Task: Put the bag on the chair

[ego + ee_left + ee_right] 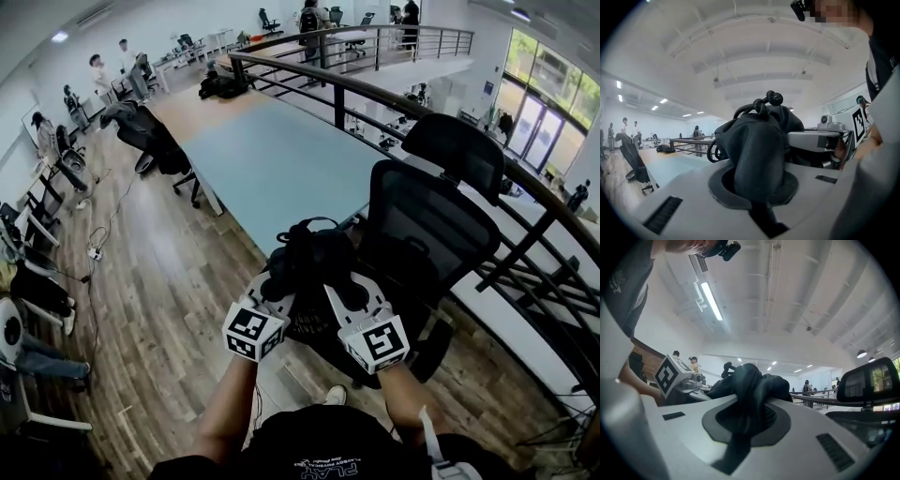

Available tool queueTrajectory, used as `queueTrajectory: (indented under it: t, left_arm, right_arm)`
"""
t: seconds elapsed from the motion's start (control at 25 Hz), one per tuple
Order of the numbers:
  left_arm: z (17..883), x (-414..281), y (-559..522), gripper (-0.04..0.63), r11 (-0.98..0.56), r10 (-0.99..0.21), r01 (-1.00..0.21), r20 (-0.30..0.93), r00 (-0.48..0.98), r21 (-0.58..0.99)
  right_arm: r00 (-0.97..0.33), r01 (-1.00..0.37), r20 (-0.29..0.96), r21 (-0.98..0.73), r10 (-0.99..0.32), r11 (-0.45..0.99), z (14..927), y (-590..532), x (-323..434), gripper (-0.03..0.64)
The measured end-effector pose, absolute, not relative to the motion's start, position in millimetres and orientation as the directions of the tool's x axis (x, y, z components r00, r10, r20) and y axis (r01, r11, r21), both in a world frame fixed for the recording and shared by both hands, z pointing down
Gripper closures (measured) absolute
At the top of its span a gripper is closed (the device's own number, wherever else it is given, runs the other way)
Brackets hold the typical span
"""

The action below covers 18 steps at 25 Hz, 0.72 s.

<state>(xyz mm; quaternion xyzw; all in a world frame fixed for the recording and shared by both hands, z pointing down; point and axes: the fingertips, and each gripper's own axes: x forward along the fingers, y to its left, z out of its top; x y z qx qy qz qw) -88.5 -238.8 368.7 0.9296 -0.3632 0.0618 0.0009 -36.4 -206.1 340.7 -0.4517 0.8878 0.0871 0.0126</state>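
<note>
A black fabric bag [312, 265] hangs between my two grippers in the head view, just in front of a black mesh office chair [427, 230] with a headrest. My left gripper [278, 295] is shut on the bag's left side; its view shows dark cloth [757, 154] bunched between the jaws. On the right, my right gripper [339, 292] is shut on the other side, with a fold of the bag [747, 390] pinched in its jaws. The chair's seat is hidden under the bag and grippers. The chair's headrest [869, 380] shows at the right of the right gripper view.
A pale blue table [272, 164] stands beyond the chair. A dark metal railing [394, 98] curves along the right, with a drop behind it. Another chair draped with a dark coat [150, 136] stands at the left on the wooden floor [150, 300]. People stand far back.
</note>
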Motion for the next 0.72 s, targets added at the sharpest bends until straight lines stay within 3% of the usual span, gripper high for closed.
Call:
queueTrajectory:
  t: [0.72]
  left_arm:
    - [405.3,21.7,-306.4,0.558,-0.86,-0.506,-0.509,0.168,0.846,-0.028]
  right_arm:
    - [-0.396,-0.917,-0.052,0.071,-0.917,0.392,378.6,-260.4,66.7,0.578]
